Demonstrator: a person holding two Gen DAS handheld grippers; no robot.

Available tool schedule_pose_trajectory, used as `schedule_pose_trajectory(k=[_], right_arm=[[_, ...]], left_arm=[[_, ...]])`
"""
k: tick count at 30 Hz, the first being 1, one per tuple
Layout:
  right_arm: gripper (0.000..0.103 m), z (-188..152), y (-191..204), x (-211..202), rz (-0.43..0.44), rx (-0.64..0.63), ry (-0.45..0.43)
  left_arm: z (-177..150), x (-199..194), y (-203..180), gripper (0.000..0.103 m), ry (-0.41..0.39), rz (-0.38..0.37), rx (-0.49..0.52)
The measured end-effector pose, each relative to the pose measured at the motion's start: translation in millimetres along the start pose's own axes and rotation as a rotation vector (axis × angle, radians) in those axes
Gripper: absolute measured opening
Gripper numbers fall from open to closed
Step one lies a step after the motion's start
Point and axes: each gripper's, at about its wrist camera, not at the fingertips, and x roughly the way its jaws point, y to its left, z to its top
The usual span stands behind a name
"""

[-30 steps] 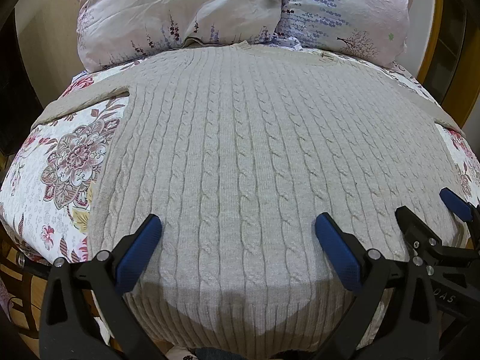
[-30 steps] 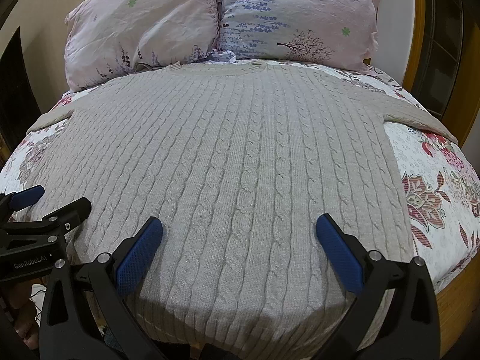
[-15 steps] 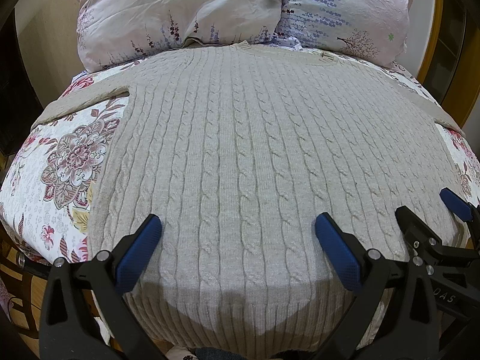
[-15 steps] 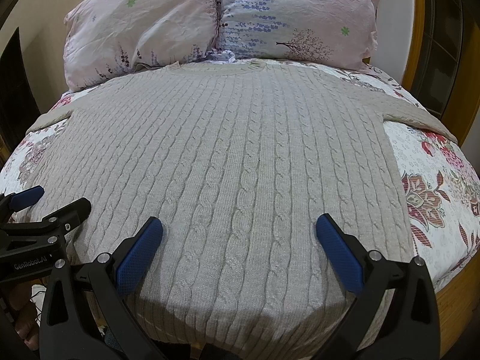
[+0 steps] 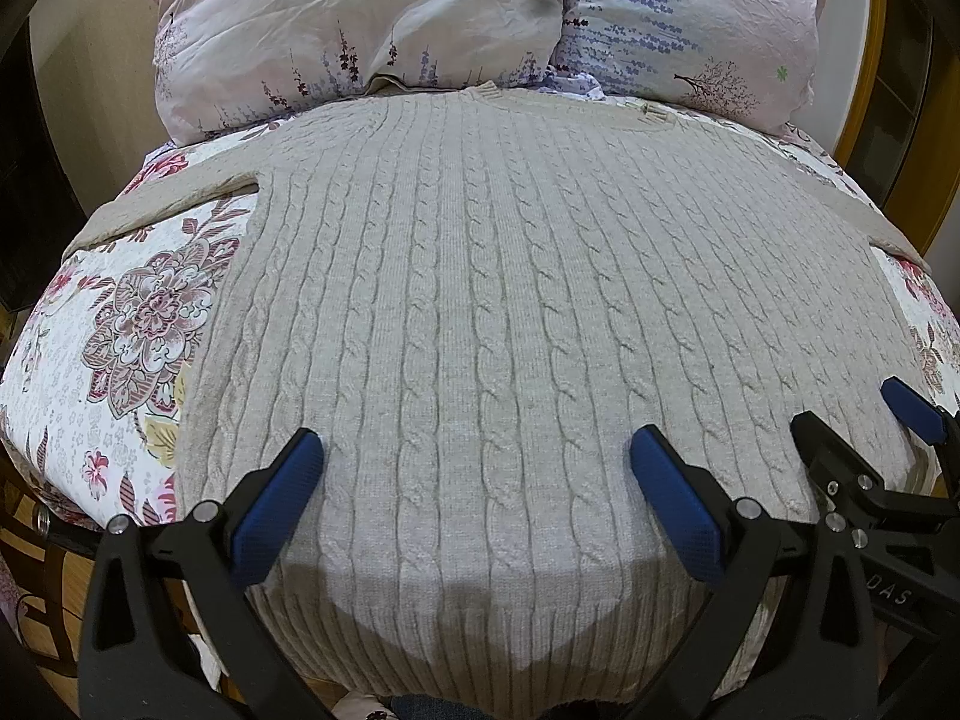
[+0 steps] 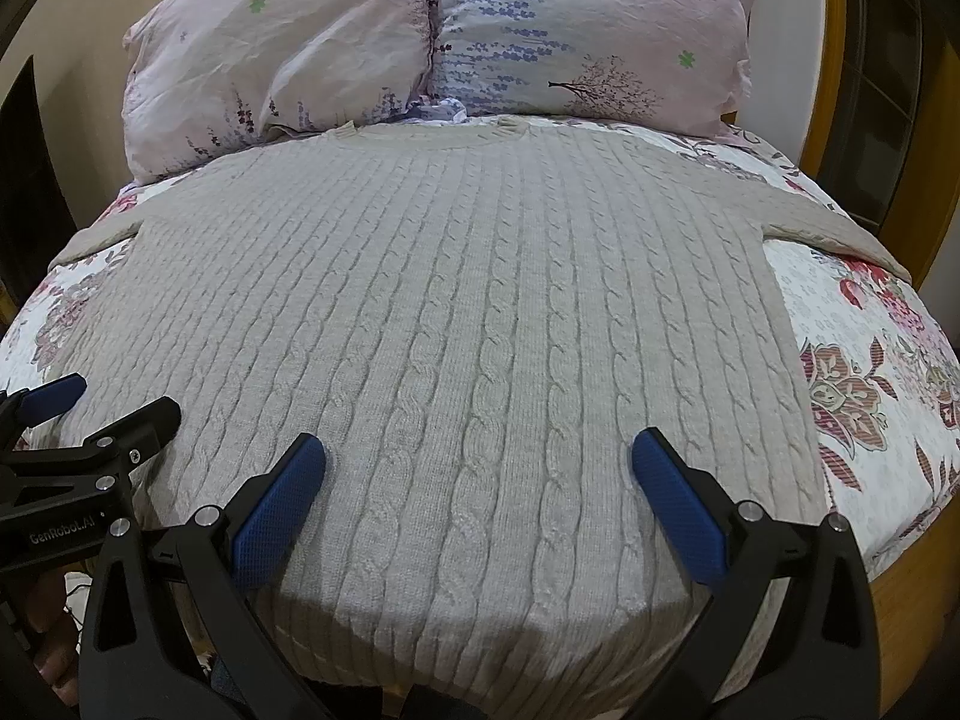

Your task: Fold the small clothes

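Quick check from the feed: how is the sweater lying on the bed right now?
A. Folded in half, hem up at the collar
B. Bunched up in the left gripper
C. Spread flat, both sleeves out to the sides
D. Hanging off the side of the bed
C: the sweater lies flat on the bed, with the left sleeve and the right sleeve stretched outward, and the left gripper and right gripper are open above its hem.

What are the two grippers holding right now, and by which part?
Nothing. The left gripper and right gripper are both open above the hem end of the sweater, with no fabric between their fingers.
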Motion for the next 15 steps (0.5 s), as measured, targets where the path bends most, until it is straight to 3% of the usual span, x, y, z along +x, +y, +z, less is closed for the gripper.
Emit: schedule_pose_trajectory(k=[11, 15], right_arm=[[0.102, -3.2, -2.8, -3.1, 0.012, -0.016, -0.023], [0.102, -3.6, -7.2, -4.8, 0.071, -0.071, -0.042]], left_arm=[[-0.9, 1.9, 0.3, 0.101, -0.005, -0.006, 0.014], [1.7, 1.3, 2.0, 0.101, -0.001, -0.028, 0.039]])
